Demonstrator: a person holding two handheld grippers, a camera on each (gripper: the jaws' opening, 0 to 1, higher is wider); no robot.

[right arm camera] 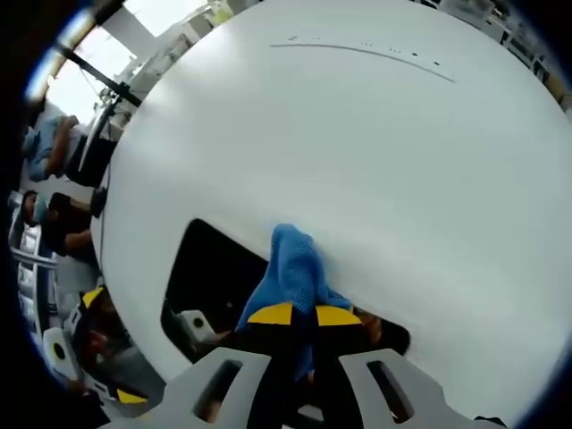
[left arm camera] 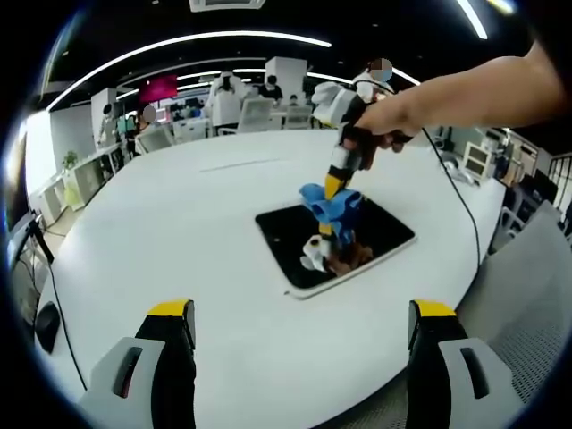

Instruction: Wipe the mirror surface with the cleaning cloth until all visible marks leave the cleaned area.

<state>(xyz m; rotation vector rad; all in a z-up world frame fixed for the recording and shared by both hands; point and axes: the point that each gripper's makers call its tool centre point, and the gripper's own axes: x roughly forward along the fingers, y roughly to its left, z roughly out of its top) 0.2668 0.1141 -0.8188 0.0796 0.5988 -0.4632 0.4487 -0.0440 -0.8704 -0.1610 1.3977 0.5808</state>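
A dark rectangular mirror (left arm camera: 375,237) with a pale rim lies flat on the white table (left arm camera: 197,232). A person's hand holds my right gripper (left arm camera: 332,189) point-down over it, shut on a blue cleaning cloth (left arm camera: 329,202) that touches the glass. The gripper and hand reflect in the mirror below. In the right gripper view, the yellow-tipped jaws (right arm camera: 302,315) pinch the blue cloth (right arm camera: 291,268) against the mirror (right arm camera: 210,273). My left gripper (left arm camera: 302,317) hangs open near the table's front edge, well short of the mirror, with nothing between its jaws.
The round white table has wide bare room left of and behind the mirror. A black cable (left arm camera: 456,192) runs across the table's right side. Chairs, desks and people (left arm camera: 228,89) stand in the office behind. A grey chair (left arm camera: 527,295) sits at the right.
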